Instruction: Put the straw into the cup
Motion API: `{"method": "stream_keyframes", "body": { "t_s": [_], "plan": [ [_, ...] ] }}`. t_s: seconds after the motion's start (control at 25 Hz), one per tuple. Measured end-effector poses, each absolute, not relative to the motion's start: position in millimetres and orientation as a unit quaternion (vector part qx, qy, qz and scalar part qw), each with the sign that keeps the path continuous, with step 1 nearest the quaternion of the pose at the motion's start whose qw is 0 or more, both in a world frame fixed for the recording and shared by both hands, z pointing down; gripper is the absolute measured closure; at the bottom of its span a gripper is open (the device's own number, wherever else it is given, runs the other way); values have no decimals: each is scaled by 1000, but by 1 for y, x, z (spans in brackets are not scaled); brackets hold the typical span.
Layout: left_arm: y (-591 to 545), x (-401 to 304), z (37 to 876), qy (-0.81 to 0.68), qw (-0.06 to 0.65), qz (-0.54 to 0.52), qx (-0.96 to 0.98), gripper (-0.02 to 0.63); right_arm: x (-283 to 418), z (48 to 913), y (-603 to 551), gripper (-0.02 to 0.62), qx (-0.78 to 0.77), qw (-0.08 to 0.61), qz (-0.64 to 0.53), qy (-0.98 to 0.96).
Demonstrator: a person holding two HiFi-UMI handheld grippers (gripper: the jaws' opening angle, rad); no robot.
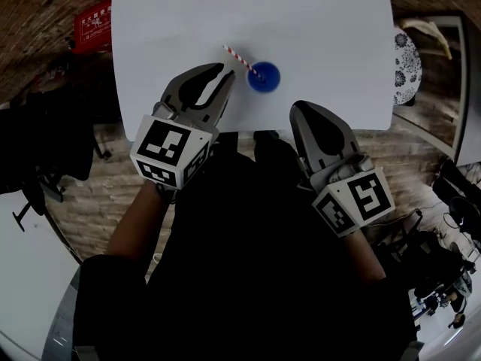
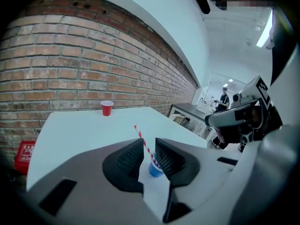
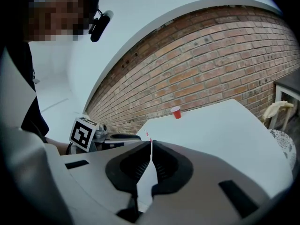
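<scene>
A small blue cup stands on the white table, and a red-and-white striped straw leans out of it toward the upper left. My left gripper sits just left of the cup, its jaws a little apart with nothing gripped. In the left gripper view, the straw and cup show through the gap beyond the gripper. My right gripper rests at the table's near edge, right of the cup, shut and empty. The right gripper view shows the gripper with the straw tip above the closed jaws.
A red cup stands at the table's far end by the brick wall. A red crate lies on the floor left of the table. A patterned round object sits off the right edge. A person stands far off.
</scene>
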State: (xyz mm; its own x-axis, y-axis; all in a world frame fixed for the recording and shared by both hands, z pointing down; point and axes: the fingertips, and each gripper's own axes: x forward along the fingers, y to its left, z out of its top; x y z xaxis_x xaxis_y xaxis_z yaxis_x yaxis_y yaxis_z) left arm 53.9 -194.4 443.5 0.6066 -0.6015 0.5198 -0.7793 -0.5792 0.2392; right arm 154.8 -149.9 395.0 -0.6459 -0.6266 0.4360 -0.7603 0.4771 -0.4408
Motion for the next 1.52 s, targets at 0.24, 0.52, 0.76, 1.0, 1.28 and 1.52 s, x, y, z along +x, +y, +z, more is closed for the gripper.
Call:
{"method": "stream_keyframes", "body": {
  "t_s": [0.24, 0.52, 0.76, 1.0, 1.28, 1.52],
  "plan": [
    [-191, 33, 404, -416, 193, 174, 871, 523, 146, 381, -143, 563, 391, 108, 280, -870],
    [-172, 39, 353, -411, 234, 91, 876, 531, 132, 352, -146, 563, 382, 92, 226, -891],
    [-160, 51, 333, -409, 233, 70, 880, 531, 133, 333, -148, 563, 387, 70, 202, -897],
    [-161, 50, 331, -411, 234, 69, 879, 531, 133, 323, -147, 563, 382, 55, 196, -902],
    [-163, 51, 329, -407, 234, 68, 880, 531, 132, 318, -148, 563, 378, 54, 186, -905],
    [-166, 48, 330, -406, 236, 68, 880, 531, 128, 318, -151, 563, 377, 55, 186, -906]
  ]
}}
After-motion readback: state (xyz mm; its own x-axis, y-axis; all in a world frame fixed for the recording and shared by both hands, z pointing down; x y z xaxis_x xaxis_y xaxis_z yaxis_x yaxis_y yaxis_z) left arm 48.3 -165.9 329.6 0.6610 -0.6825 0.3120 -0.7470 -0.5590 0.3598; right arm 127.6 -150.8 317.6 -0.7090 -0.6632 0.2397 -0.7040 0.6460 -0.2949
